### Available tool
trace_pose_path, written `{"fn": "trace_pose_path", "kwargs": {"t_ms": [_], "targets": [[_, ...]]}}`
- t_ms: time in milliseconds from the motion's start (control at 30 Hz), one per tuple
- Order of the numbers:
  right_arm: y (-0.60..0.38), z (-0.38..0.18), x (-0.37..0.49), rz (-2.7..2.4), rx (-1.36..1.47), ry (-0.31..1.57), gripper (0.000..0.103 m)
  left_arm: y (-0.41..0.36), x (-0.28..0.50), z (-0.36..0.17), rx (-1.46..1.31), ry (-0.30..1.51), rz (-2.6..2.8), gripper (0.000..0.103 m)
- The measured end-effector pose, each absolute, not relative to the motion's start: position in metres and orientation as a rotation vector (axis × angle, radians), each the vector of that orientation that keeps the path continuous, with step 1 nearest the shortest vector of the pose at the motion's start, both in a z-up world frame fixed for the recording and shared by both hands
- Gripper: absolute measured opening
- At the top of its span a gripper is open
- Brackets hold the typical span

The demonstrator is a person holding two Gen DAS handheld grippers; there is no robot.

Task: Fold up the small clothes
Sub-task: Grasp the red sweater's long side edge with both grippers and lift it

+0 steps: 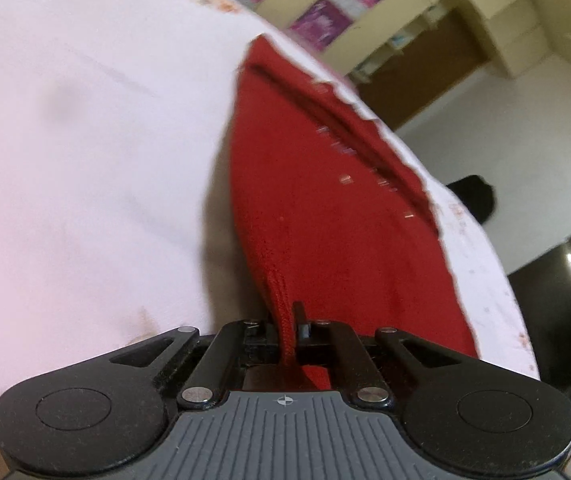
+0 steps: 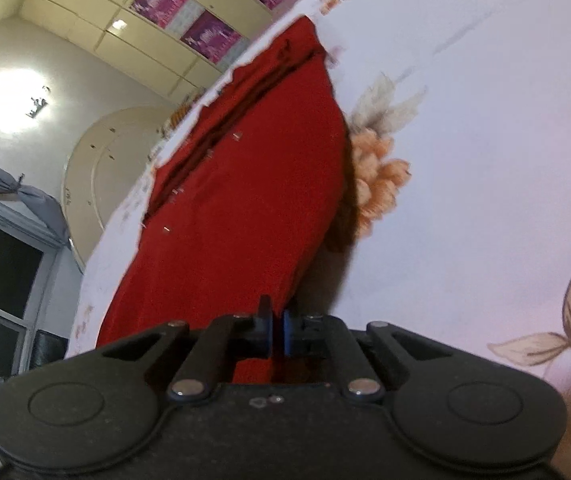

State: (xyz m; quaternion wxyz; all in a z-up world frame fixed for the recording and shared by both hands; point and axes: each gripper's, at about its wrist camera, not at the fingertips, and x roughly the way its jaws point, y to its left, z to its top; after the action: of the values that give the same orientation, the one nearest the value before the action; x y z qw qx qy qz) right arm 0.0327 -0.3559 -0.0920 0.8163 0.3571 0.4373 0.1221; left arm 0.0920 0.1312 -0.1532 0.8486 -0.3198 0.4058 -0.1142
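Both claws pinch the red garment (image 1: 325, 208): left gripper (image 1: 288, 332) clamped on bunched knit, right gripper (image 2: 278, 332) nearly closed on its edge. Soft, light, limp; you should hold corners, over the floral sheet (image 2: 485, 160).

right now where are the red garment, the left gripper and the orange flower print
red garment (image 1: 325, 208), left wrist view, middle of the cloth
left gripper (image 1: 288, 326), left wrist view, between its fingertips
orange flower print (image 2: 377, 176), right wrist view, petals
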Motion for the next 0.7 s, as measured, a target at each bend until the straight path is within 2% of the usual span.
{"fn": "trace_pose_path", "kwargs": {"t_ms": [67, 167, 233, 267, 333, 533, 700], "targets": [[-0.358, -0.097, 0.031, 0.245, 0.797, 0.933, 0.008, 0.129, 0.091, -0.152, -0.667, 0.847, -0.230, 0.004], [-0.355, -0.096, 0.034, 0.264, 0.797, 0.935, 0.020, 0.125, 0.095, -0.153, -0.663, 0.851, -0.233, 0.010], [-0.351, -0.096, 0.040, 0.272, 0.779, 0.941, 0.021, 0.124, 0.098, -0.154, -0.654, 0.850, -0.234, 0.010], [-0.350, -0.095, 0.042, 0.269, 0.768, 0.937, 0.019, 0.123, 0.099, -0.153, -0.642, 0.849, -0.226, 0.009], [-0.348, -0.095, 0.045, 0.242, 0.728, 0.937, 0.006, 0.121, 0.100, -0.151, -0.601, 0.843, -0.211, 0.006], [-0.348, -0.061, 0.031, 0.260, 0.612, 0.829, 0.005, 0.137, 0.083, -0.122, -0.680, 0.728, -0.218, 0.003], [-0.346, -0.029, 0.045, 0.315, 0.524, 0.779, 0.005, 0.148, 0.110, -0.090, -0.661, 0.683, -0.264, 0.003]]}}
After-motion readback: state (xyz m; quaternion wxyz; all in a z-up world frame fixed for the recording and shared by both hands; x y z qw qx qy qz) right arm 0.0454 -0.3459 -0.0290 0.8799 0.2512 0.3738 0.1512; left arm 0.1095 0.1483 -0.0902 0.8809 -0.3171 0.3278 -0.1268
